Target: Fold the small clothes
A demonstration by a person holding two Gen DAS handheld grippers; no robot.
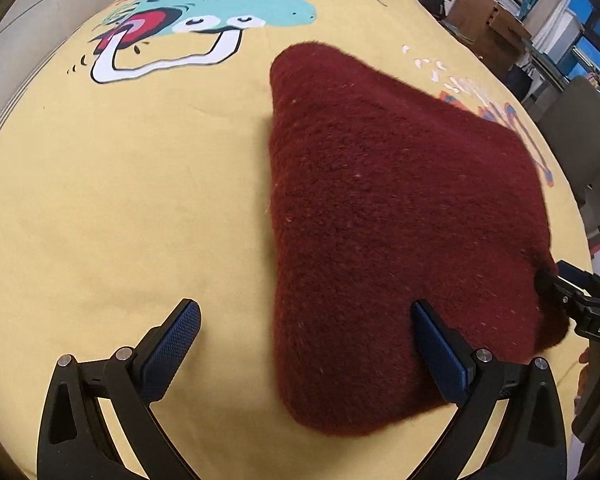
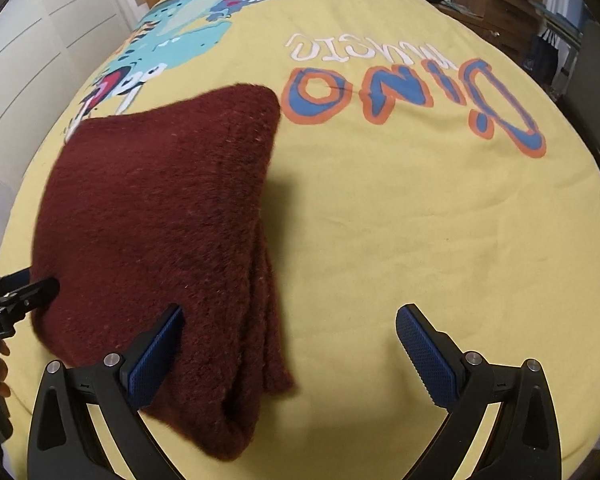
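As jaws part: left hand-held gripper and right hand-held gripper both stand apart, clamping nothing.
Garment: folded maroon knit lies beside bedspread's dinosaur print.
Risk: loose layers may spring open, I judge.

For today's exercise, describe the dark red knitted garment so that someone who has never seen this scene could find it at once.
Start from the yellow sheet printed with a cartoon dinosaur and blue-and-orange lettering. The garment lies folded on its plain part, nearer the camera than the print, between the open left gripper and right gripper. It is the only loose item on the sheet: fuzzy, maroon and unpatterned.
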